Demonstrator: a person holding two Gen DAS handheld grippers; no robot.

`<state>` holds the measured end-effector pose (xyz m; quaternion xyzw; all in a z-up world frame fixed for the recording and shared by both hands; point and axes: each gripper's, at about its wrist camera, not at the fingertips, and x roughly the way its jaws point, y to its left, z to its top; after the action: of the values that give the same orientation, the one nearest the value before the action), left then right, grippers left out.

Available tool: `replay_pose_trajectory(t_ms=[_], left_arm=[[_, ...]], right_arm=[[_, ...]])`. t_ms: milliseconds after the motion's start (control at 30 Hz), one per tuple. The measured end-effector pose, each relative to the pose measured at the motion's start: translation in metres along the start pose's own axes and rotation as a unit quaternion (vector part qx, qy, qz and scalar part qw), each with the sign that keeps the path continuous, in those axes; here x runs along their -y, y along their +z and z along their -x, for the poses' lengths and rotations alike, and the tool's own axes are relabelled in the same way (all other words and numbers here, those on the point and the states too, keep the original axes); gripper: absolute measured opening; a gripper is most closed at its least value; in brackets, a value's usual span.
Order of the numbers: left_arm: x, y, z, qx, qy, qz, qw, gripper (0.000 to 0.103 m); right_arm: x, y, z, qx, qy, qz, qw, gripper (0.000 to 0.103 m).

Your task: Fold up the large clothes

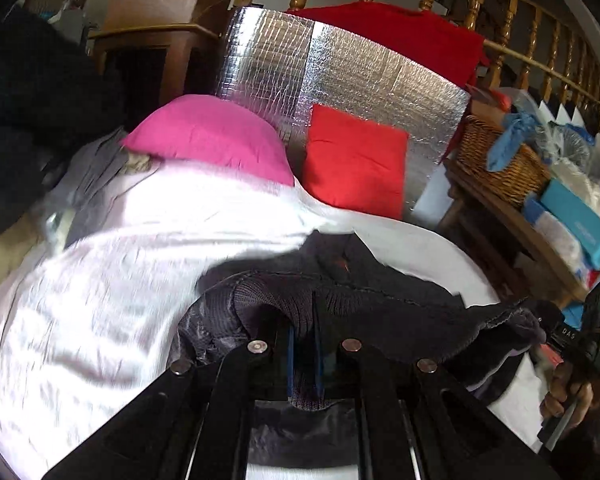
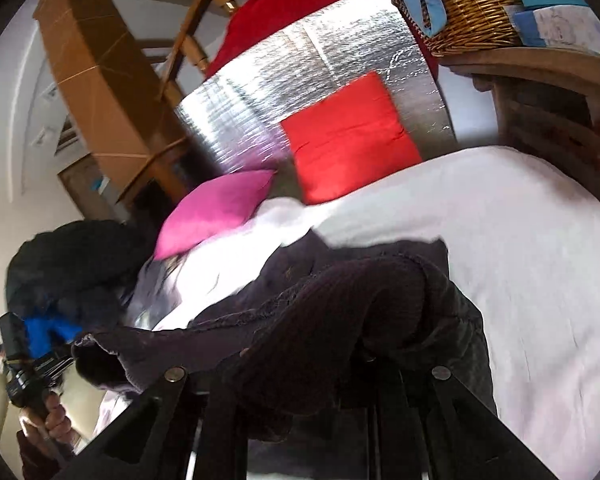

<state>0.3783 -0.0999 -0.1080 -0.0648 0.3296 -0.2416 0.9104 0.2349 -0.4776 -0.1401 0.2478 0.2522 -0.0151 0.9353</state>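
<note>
A dark purple-grey knitted garment (image 1: pixel 380 300) hangs stretched between my two grippers above a bed with a white sheet (image 1: pixel 99 280). My left gripper (image 1: pixel 304 344) is shut on its ribbed edge, with the knit pinched between the blue pads. In the right wrist view the same garment (image 2: pixel 340 312) drapes over my right gripper (image 2: pixel 364 356) and hides the fingertips, which are shut on it. The right gripper shows at the far right of the left wrist view (image 1: pixel 572 340), and the left gripper shows at the lower left of the right wrist view (image 2: pixel 31 364).
A pink pillow (image 1: pixel 211 136) and a red pillow (image 1: pixel 356 160) lean on a silver foil panel (image 1: pixel 340 68) at the bed's head. A wooden shelf with a wicker basket (image 1: pixel 496 160) stands to the right. Dark clothes (image 1: pixel 27 120) lie piled at the left.
</note>
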Motion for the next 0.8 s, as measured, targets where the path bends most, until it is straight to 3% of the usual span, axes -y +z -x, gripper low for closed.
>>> replay_pose_trajectory(t_ms=[267,600,733,800], left_arm=[[-0.013,0.049,-0.121,-0.017,0.02,-0.018,0.9995,0.008],[-0.033,0.053,-0.215,-0.05,0.068,-0.018,0.9963,0.009],[-0.048,0.037,-0.249,-0.076,0.101,-0.005,0.992,0.012],[-0.056,0.031,-0.256,-0.09,0.098,0.009,0.9911,0.013]], right_arm=[[0.029,0.056,-0.115,-0.002,-0.031,-0.013,0.999,0.016],[0.066,0.072,-0.227,-0.047,-0.048,-0.059,0.996,0.016],[0.096,0.063,-0.257,-0.099,0.003,-0.139,0.985,0.028],[0.117,0.063,-0.261,-0.12,0.079,-0.216,0.966,0.042]])
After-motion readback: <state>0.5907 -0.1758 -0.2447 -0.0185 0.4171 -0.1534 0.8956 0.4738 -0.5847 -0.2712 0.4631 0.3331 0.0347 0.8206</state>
